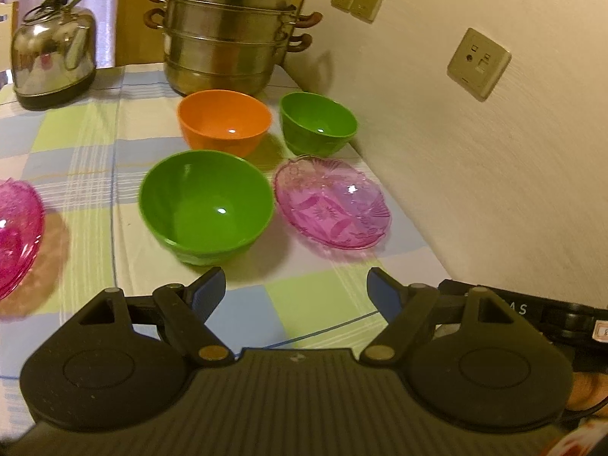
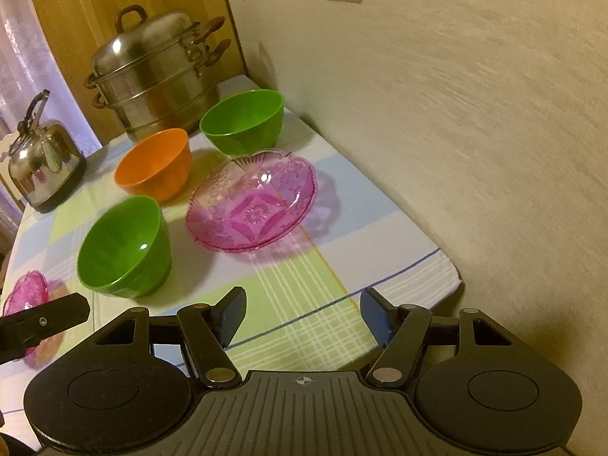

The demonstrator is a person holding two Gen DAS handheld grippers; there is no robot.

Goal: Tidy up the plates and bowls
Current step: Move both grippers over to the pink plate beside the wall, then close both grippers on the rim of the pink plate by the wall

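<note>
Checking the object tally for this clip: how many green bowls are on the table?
2. The larger green bowl sits nearest the grippers, left of the clear pink plate. The smaller green bowl stands farther back by the wall, right of the orange bowl.

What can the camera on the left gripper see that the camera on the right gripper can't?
Only the left wrist view shows the left gripper with its open jaws, and three wall sockets together.

Only the right wrist view shows the right gripper, also open and empty, and the table's near corner.

Both show the orange bowl, two green bowls, the near pink glass plate, another pink plate at the left edge, the steamer pot and the kettle.
</note>
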